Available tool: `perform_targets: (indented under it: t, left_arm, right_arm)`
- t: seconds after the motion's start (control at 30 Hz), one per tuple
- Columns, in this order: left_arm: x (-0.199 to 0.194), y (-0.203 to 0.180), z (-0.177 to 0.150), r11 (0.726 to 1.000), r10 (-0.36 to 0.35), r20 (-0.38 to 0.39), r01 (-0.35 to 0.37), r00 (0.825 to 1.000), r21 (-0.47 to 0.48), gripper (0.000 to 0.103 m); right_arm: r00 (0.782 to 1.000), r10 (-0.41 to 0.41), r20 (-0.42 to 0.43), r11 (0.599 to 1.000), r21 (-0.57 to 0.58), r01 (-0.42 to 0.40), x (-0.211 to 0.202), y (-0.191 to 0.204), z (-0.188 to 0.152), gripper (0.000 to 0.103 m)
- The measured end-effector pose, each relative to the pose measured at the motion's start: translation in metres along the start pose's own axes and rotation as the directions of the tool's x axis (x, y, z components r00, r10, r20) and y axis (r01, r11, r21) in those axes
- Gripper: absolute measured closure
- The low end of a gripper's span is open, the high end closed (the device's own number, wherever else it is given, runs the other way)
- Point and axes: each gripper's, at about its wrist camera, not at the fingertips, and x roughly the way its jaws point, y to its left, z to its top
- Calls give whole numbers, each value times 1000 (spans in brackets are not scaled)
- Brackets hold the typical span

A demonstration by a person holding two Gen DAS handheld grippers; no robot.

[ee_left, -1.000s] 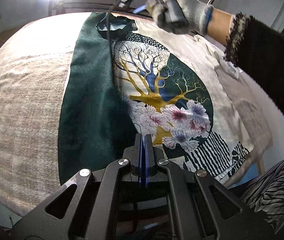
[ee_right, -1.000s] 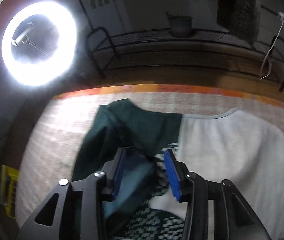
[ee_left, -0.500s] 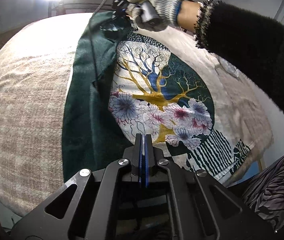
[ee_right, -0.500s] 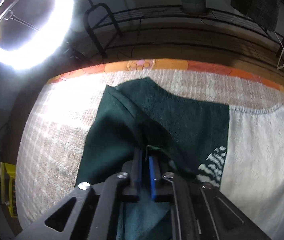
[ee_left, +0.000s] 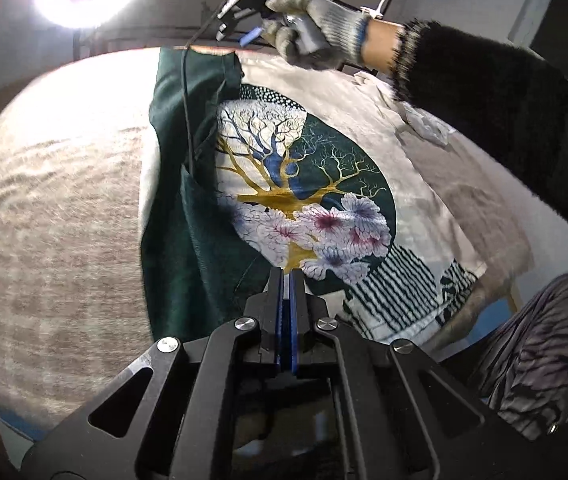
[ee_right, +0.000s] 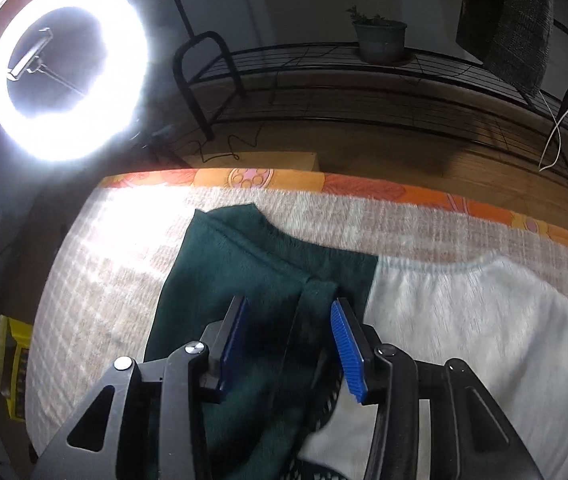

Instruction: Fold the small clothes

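Because the cream and dark-green printed T-shirt [ee_left: 323, 184] lies spread on the beige woven blanket [ee_left: 52, 216] with only its green side panel turned inward over the tree-and-flower print, the fold looks to be at an early stage and easy to spoil. The folded green strip [ee_right: 268, 280] is soft and creased near the collar; if it is let go without being smoothed, it will likely spring back or bunch, leaving a crooked edge. A black cable [ee_left: 186, 112] trails from the tool in the person's gloved hand [ee_left: 315, 28] down across that strip, and it could snag the cloth and drag the fold open as the hand pulls away. The far cream sleeve [ee_left: 423, 120] is rumpled too, so a matching fold on that side may come out uneven.

The right gripper [ee_right: 289, 344] hangs over the collar end of the green strip with its blue pads apart, and its jaws are opening; green fabric shows in the gap beneath them, but the pads do not press on it. The left gripper [ee_left: 287, 292] points down at the shirt's lower print with its two fingers pressed together, nothing visible between them, and whether its tips touch the cloth I cannot tell.
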Motion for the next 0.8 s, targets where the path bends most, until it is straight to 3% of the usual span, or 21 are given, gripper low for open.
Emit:
perform_targets:
  t: [0.17, 0.23, 0.27, 0.43, 0.53, 0.67, 0.8]
  left_arm:
    - [-18, 6, -11, 999, 39, 29, -40, 999, 30, 99]
    - [-21, 11, -14, 999, 50, 40, -50, 998, 13, 71]
    - [-23, 14, -15, 999, 45, 44, -45, 998, 2, 67]
    - [-31, 11, -15, 999, 35, 78, -36, 996, 11, 67]
    - [-33, 7, -12, 1000, 7, 89, -8, 996, 9, 66]
    - [-12, -11, -10, 998, 15, 50, -18, 999, 61, 66]
    - [20, -35, -15, 991, 13, -26, -10, 1000, 132, 65]
  right_arm:
    - [996, 85, 12, 995, 44, -86, -47, -16, -42, 57]
    - [992, 121, 33, 992, 42, -122, -75, -22, -69, 57]
    - [991, 127, 44, 991, 42, -129, -89, -27, -79, 57]
    - [971, 196, 136, 973, 99, -210, -168, -61, -141, 51]
    - [961, 181, 212, 971, 116, -208, -216, -78, -179, 47]
    - [953, 121, 277, 978, 129, -161, -259, -86, -226, 45]
    - [954, 102, 281, 975, 162, -152, -270, -89, -263, 45]
